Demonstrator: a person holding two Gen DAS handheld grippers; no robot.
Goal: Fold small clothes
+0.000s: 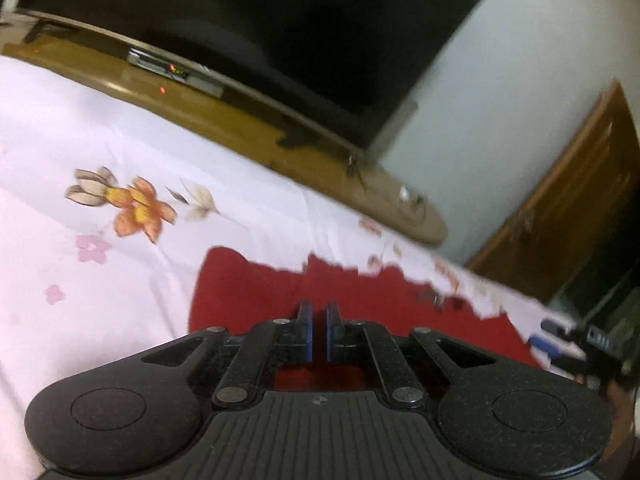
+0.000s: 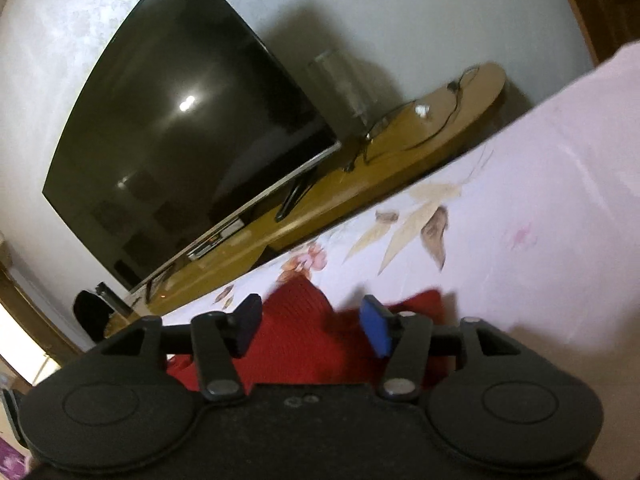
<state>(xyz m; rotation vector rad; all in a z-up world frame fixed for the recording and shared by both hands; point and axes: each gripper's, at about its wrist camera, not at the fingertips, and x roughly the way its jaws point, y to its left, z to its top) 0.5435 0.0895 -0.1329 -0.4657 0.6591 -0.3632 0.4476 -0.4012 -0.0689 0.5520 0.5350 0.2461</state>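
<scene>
The left gripper is pointed forward and downward, its jaws drawn almost together with only a narrow slit between them. The right gripper is tilted likewise, its jaws spread apart, nothing pressed by either pad.

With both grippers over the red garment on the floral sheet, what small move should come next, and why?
Probably lower the right gripper, whose jaws stand open, onto the red garment and close. The left gripper looks nearly shut with only a narrow gap. Neither visibly pinches cloth.
</scene>
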